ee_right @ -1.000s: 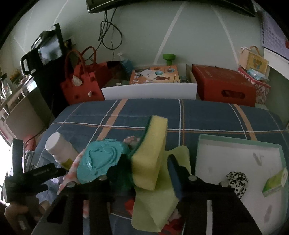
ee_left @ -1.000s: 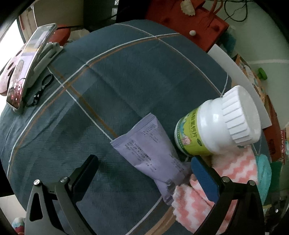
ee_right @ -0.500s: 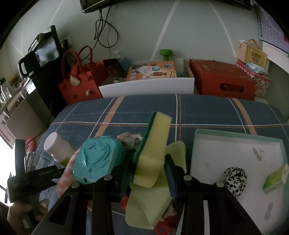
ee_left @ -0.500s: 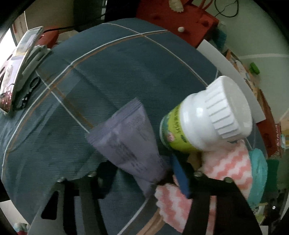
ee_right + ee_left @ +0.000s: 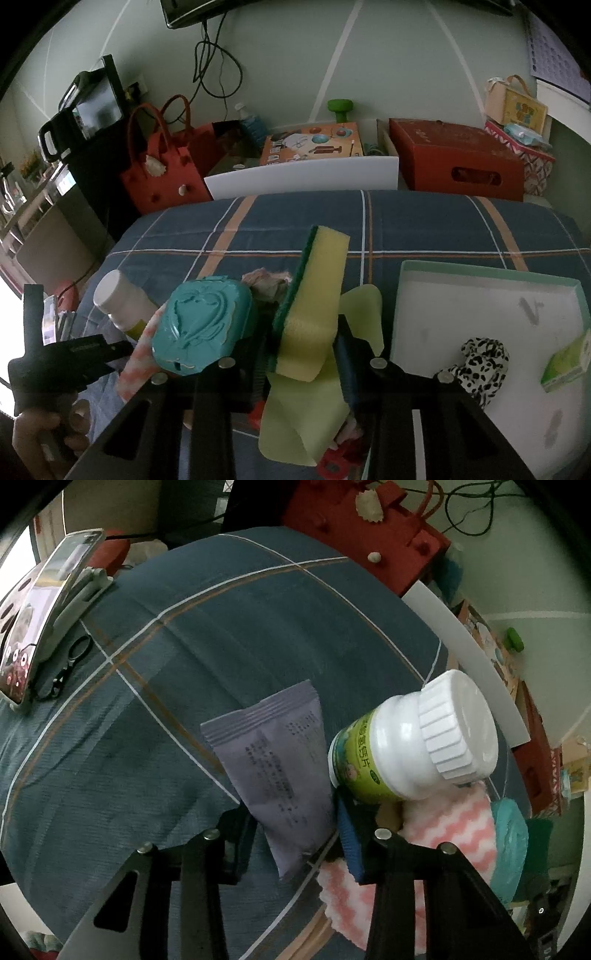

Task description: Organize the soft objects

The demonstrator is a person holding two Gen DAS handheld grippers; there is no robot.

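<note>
The left wrist camera is looking steeply down along its fingers (image 5: pixel 236 845) at the plaid bed cover (image 5: pixel 229 635), sitting very close to it, with the red bag (image 5: pixel 354 528) at the frame's top. The right wrist camera is facing less steeply across the same bed cover (image 5: pixel 406 225) toward the far wall (image 5: pixel 406 55). Both views are sharing the white-capped bottle (image 5: pixel 424 742) (image 5: pixel 118 295), the teal case (image 5: pixel 511 842) (image 5: pixel 203 325), and the red bag (image 5: pixel 162 173).
</note>
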